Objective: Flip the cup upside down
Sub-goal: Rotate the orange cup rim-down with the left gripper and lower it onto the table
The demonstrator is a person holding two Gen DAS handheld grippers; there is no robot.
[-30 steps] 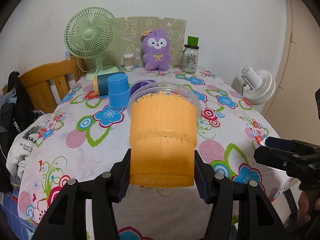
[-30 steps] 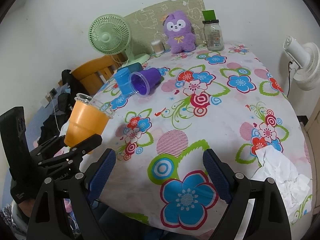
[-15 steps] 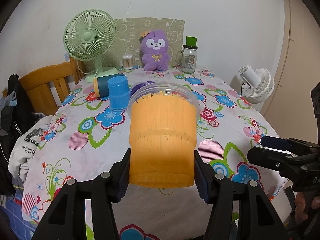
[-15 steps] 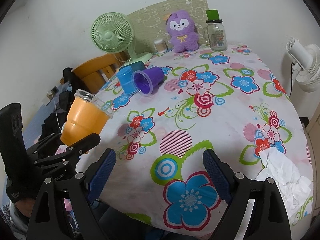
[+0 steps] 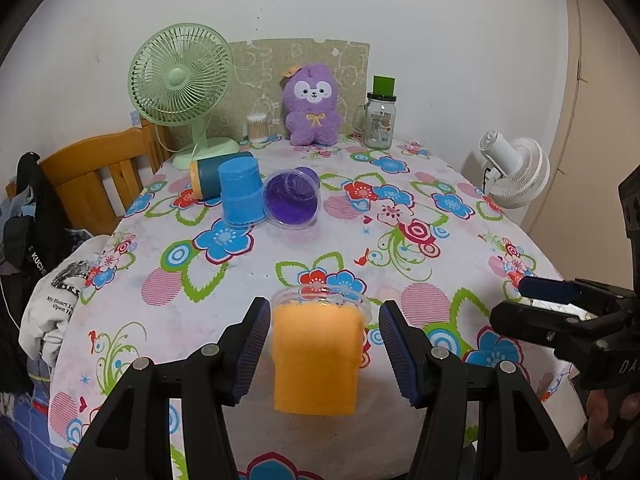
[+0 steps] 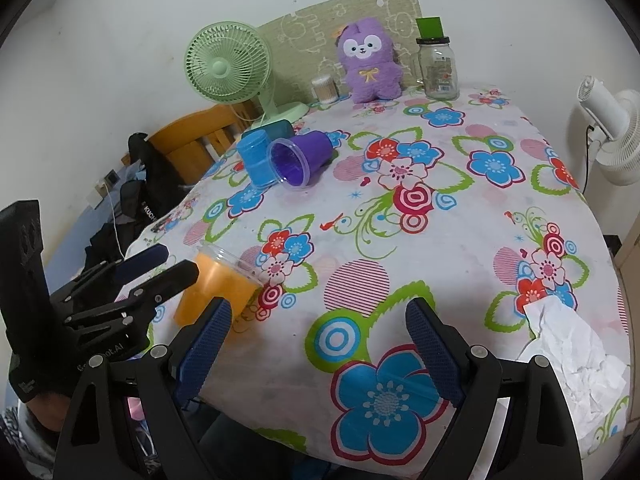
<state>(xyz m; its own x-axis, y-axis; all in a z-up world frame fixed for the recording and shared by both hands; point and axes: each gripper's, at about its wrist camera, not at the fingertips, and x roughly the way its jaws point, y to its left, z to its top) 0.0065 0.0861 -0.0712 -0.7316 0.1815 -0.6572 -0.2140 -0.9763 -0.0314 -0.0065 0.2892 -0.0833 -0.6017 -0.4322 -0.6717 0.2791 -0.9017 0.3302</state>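
An orange cup (image 5: 316, 354) with a clear rim sits between my left gripper's (image 5: 320, 346) open jaws, blurred, with small gaps on both sides. Its clear rim points away toward the table. In the right wrist view the orange cup (image 6: 218, 290) is tilted at the table's near left edge, rim up and right, beside the left gripper (image 6: 158, 266). My right gripper (image 6: 316, 344) is open and empty above the near edge of the floral tablecloth (image 6: 420, 240).
A blue cup (image 5: 240, 192) stands upside down mid-table beside a purple cup (image 5: 294, 198) lying on its side and a teal cup (image 5: 216, 174). A green fan (image 5: 182, 84), plush toy (image 5: 314, 106) and glass jar (image 5: 380, 120) line the back. Crumpled tissue (image 6: 576, 344) lies near right.
My left gripper has opened and let go of the orange cup. The cup has dropped lower and sits looser between the jaws, near the table edge. The right gripper stays open.
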